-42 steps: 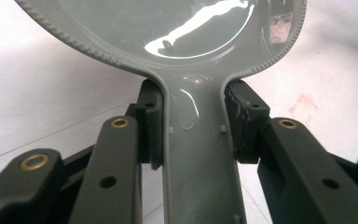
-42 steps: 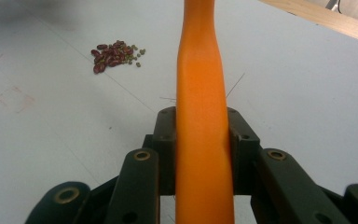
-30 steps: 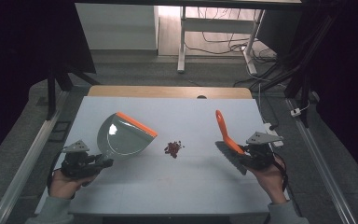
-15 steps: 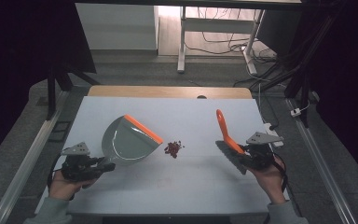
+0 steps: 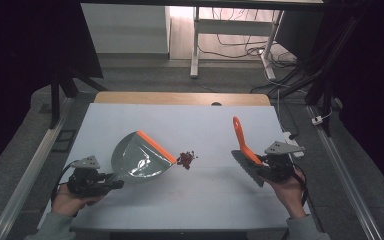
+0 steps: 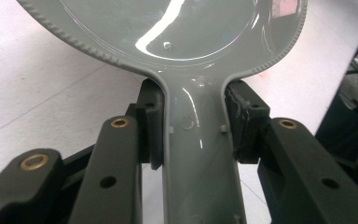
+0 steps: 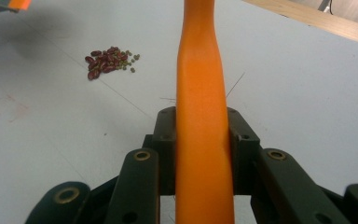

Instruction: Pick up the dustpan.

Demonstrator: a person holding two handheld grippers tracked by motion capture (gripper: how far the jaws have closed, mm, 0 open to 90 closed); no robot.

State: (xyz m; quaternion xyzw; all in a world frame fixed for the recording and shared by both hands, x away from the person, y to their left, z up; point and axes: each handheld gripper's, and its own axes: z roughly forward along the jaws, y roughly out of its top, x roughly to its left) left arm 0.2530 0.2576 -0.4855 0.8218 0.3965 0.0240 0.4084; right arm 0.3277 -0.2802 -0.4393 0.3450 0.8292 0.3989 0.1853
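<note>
The grey dustpan (image 5: 140, 161), glossy plastic with an orange lip, now sits closer to the small heap of red beans (image 5: 186, 158) than a second ago, its lip just beside them near the middle of the white table (image 5: 205, 200). The left gripper (image 5: 111, 183) clamps its smooth handle. The right gripper (image 5: 261, 165) grips the orange-handled brush (image 5: 244, 150), unmoved, well apart from the heap.

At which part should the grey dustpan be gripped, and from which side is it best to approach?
Grip the dustpan at its narrow handle, coming from the rear, opposite the orange lip. The handle is slim enough for two jaws, while the pan is too broad. The left gripper is clamped there, one pad on each side.
</note>
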